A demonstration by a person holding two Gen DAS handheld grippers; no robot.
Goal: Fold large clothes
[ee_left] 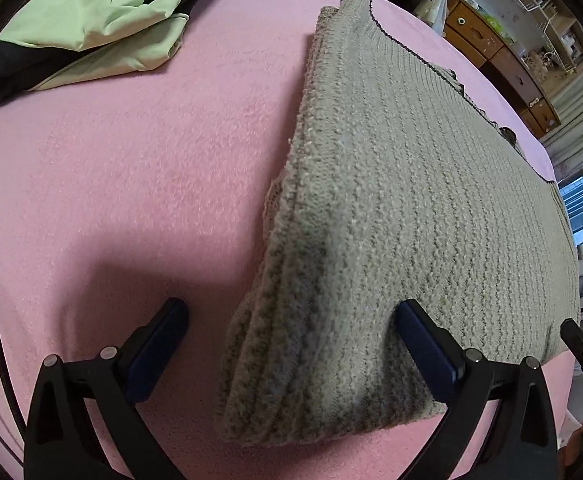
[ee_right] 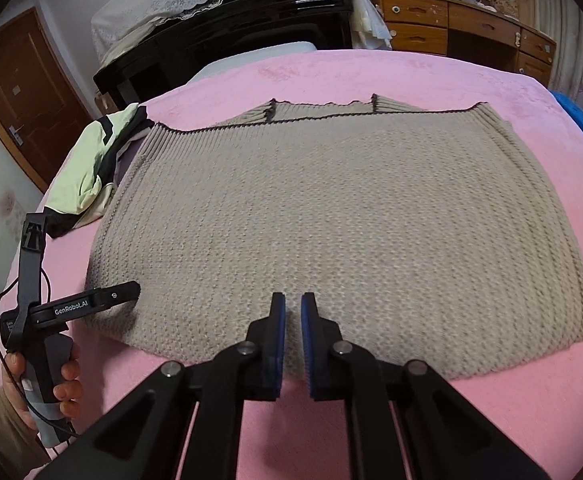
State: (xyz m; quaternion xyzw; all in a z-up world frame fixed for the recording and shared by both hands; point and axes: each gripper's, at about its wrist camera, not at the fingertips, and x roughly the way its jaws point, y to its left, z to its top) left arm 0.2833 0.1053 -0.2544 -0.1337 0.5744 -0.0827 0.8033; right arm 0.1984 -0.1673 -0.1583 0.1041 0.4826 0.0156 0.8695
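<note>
On the pink bed (ee_right: pixel 491 92) a grey knit sweater (ee_right: pixel 331 208) is lying flat, already folded into a wide rectangle, with what look like sleeves tucked at the far hem. Left tool (ee_left: pixel 291 316) is gaping fully wide, straddling the sweater's near left corner, pads not pressing. Right tool (ee_right: pixel 293 300) is sitting nearly closed over the near edge, gripping nothing that shows. Probably one more fold is remaining. A green-and-black garment (ee_left: pixel 91 20) is waiting, bunched up, beside it.
</note>
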